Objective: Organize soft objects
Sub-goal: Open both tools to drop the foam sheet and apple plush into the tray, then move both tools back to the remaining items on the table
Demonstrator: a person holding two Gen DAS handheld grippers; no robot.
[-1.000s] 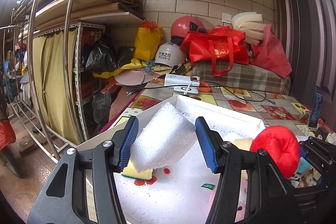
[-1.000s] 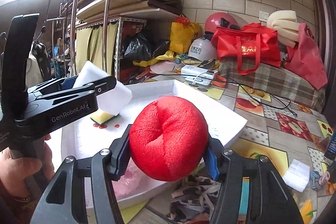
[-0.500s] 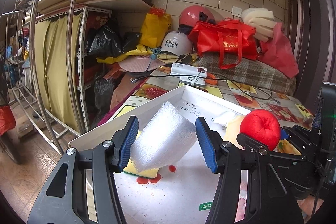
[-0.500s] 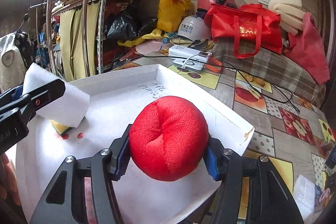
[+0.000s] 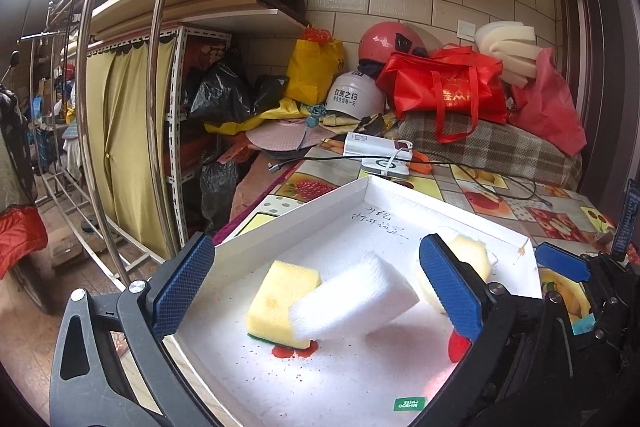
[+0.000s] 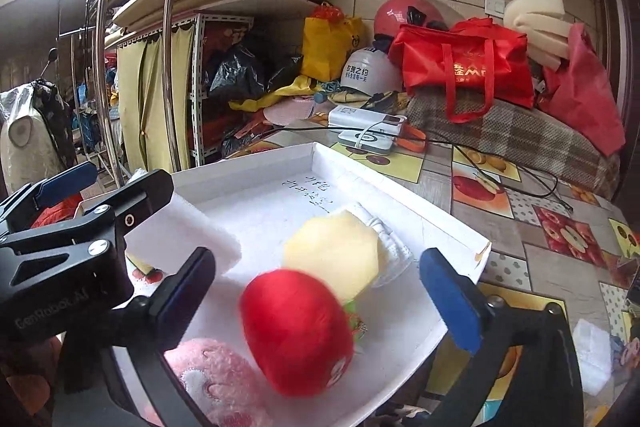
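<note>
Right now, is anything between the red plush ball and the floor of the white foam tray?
Nothing visible blocks it. The round red plush ball sits blurred between the right gripper's wide-open jaws, which have just been opening, over the white foam tray. A pale yellow sponge lies just behind, a pink plush toy beside it.

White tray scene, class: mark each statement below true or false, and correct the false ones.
1. The white foam block leans on the yellow sponge. True.
2. The right gripper is clamped on the red plush ball. False: its jaws have just opened wide and the ball is free between them.
3. The left gripper is open. True; its jaws have just opened and the foam block is released.
4. The white tray sits on a plain wooden table. False: the tablecloth shows fruit pictures.
5. A pink plush toy lies in the tray. True.
</note>
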